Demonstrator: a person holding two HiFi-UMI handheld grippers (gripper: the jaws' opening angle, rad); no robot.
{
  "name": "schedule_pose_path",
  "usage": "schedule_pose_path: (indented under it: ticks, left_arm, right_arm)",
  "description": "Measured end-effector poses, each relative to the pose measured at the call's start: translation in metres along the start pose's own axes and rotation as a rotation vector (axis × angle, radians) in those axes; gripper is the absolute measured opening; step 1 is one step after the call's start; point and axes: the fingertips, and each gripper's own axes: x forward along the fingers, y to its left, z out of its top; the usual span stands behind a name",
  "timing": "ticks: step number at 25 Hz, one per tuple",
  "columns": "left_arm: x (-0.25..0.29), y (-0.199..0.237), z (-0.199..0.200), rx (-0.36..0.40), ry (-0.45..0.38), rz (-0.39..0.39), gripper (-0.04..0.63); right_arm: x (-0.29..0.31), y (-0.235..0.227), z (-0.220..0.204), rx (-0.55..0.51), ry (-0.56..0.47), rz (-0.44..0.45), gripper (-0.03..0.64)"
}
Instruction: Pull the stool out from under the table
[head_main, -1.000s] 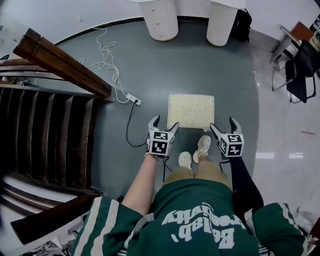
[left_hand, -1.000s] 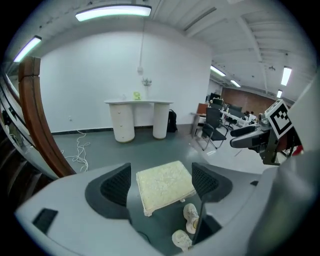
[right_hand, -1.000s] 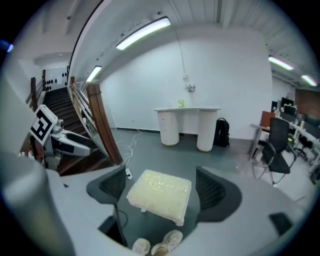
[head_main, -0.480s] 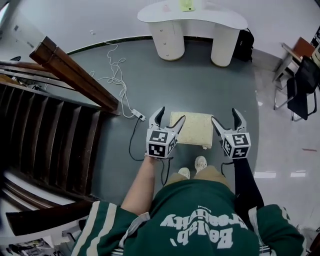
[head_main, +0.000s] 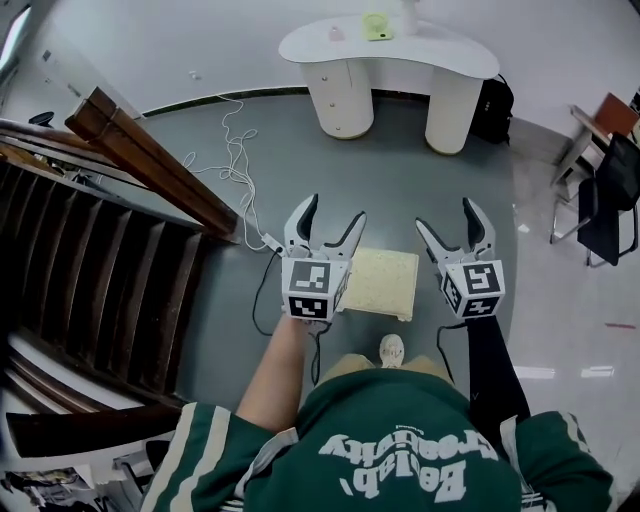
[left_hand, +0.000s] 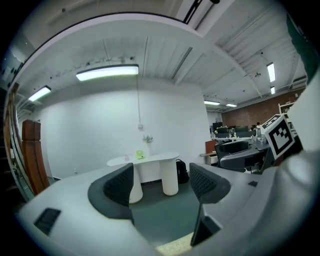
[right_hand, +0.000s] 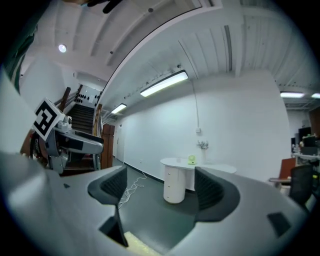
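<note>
Left hand-held gripper and right hand-held gripper both held up in front of person, jaws spread, nothing between them. Stool, cream square top, stands on grey floor below and between grippers, well apart from white worktop by far wall. Small green item on worktop, maybe clock, too small to tell. One shoe just behind stool. Wooden staircase at left, white cable beside it
</note>
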Motion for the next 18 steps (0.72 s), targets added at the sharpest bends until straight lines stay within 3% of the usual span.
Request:
schedule_pose_path:
  ticks: [5, 9, 18]
  left_arm:
    - [0.015, 0.000, 0.039, 0.021, -0.058, 0.060, 0.353]
    - [0.020, -0.008, 0.064, 0.044, -0.096, 0.074, 0.346]
    - [0.026, -0.007, 0.065, 0.000, -0.109, 0.111, 0.331]
  right_arm:
    - [0.006, -0.022, 0.038, -0.017, -0.081, 0.008, 0.431]
    - [0.007, -0.034, 0.058, 0.051, -0.128, -0.010, 0.432]
    - [0.015, -0.030, 0.059, -0.036, -0.104, 0.022, 0.434]
